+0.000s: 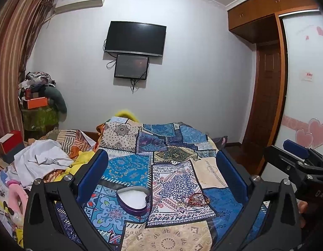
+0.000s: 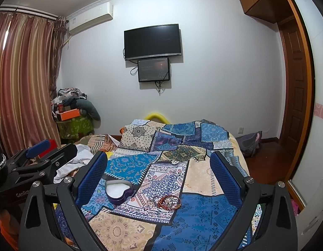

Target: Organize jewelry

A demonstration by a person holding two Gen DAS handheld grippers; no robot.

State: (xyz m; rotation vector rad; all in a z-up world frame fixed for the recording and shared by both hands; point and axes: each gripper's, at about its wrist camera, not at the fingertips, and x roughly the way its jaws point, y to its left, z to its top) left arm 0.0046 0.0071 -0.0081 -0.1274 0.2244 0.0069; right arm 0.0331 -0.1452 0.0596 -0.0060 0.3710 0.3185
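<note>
A purple heart-shaped box [image 1: 133,200] with a white lining lies open on the patchwork bedspread [image 1: 172,234]; it also shows in the right wrist view [image 2: 119,192]. A small pile of jewelry [image 1: 195,200], red and gold bracelets and rings, lies just right of the box, also in the right wrist view [image 2: 166,202]. My left gripper [image 1: 162,165] is open and empty, above and behind the box. My right gripper [image 2: 158,164] is open and empty, above the bedspread behind the jewelry. Each gripper sees the other at its frame edge.
Crumpled white cloth [image 1: 41,156] and striped bedding lie on the bed's left side. A red box [image 1: 10,145] stands at far left. A pile of clothes and boxes [image 2: 73,108] sits in the corner. A TV [image 2: 152,41] hangs on the wall; wardrobe and door [image 2: 295,96] at right.
</note>
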